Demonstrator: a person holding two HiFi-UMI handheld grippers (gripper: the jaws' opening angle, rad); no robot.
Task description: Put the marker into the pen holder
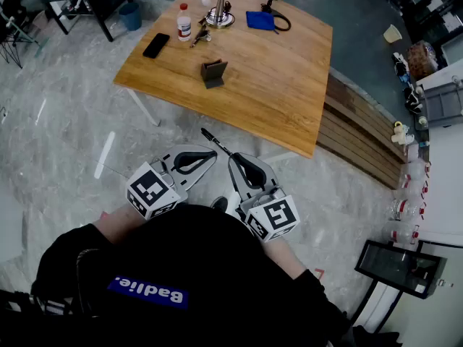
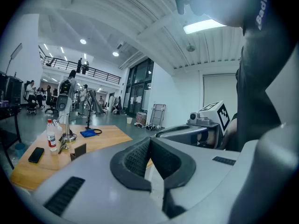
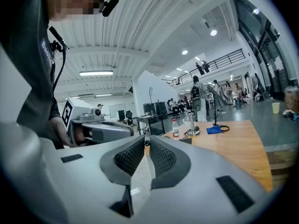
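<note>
A black marker point(image 1: 215, 142) sticks forward out of my right gripper point(image 1: 235, 159), which is shut on it; in the right gripper view only its round end point(image 3: 147, 143) shows between the pads. Beside it, my left gripper point(image 1: 211, 154) is shut with nothing in it, its pads meeting point(image 2: 149, 142). Both grippers are held close to my body over the floor, short of the table. The dark pen holder point(image 1: 214, 72) stands near the middle of the wooden table point(image 1: 282, 92), and it also shows as the pen holder point(image 2: 78, 150) in the left gripper view and the pen holder point(image 3: 187, 141) in the right gripper view.
On the table's far side are a black phone point(image 1: 155, 45), a small bottle point(image 1: 184, 22), keys point(image 1: 200, 37), a metal stand point(image 1: 219, 9) and a blue cloth point(image 1: 260, 19). A wooden bench point(image 1: 362, 136) runs along the table's right. People stand far off in the hall.
</note>
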